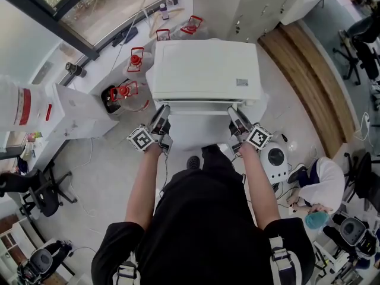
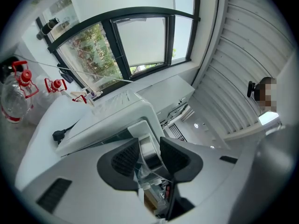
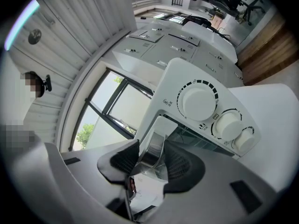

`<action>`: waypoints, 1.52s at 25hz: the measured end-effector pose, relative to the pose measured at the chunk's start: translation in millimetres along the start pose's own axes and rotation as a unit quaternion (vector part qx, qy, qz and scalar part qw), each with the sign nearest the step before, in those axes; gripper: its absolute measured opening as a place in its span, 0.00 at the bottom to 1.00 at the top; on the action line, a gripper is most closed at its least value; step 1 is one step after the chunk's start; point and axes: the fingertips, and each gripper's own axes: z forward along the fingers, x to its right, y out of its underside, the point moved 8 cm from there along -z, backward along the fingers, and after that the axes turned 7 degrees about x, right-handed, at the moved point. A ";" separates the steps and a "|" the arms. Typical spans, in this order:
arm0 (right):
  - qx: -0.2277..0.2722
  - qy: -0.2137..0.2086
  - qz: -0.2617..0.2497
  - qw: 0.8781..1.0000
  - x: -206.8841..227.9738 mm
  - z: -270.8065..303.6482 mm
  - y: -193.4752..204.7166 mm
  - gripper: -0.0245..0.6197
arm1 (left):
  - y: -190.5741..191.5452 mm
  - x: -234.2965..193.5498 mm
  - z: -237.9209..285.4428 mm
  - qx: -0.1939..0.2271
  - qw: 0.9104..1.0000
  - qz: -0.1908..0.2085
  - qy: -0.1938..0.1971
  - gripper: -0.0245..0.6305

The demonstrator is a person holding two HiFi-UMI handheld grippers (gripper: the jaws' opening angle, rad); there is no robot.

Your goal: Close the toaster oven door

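A white toaster oven [image 1: 202, 70] stands straight ahead of me, seen from above. Its front door carries a chrome handle bar [image 2: 148, 148] along the top edge, close under the oven's top. My left gripper [image 1: 161, 113] is shut on the left end of that bar, with the black pads [image 2: 126, 158] against it. On the bar's right end [image 3: 152, 150], beside the panel with three white knobs [image 3: 198, 101], my right gripper [image 1: 234, 114] is shut as well. The door glass [image 3: 196, 136] lies close to the oven front; whether it is fully shut I cannot tell.
Water jugs with red caps [image 1: 135, 58] stand to the left by the window. A black plug [image 2: 58, 135] lies beside the oven. At the right, a person [image 1: 320, 177] crouches near a round white appliance [image 1: 276, 157]. Office chairs [image 1: 35, 195] stand around.
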 end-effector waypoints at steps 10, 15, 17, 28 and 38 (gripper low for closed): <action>-0.002 0.023 -0.001 1.000 15.4 3.0 -7.5 0.32 | -3.5 -0.2 10.3 0.010 1.000 -0.014 -0.023 0.28; 0.001 0.018 0.002 1.000 8.5 5.2 -9.7 0.32 | -4.0 1.2 12.3 0.008 1.000 -0.006 -0.009 0.29; 0.001 0.010 0.001 1.000 12.5 5.4 -9.1 0.32 | -4.3 4.1 15.3 0.012 1.000 -0.004 0.007 0.29; -0.003 0.012 0.004 1.000 3.2 6.6 -11.5 0.33 | -6.1 7.7 14.6 0.005 1.000 0.013 -0.004 0.29; -0.024 0.013 -0.050 0.998 -6.9 -8.1 -9.6 0.41 | -11.0 11.8 -11.9 0.042 0.997 0.046 -0.041 0.41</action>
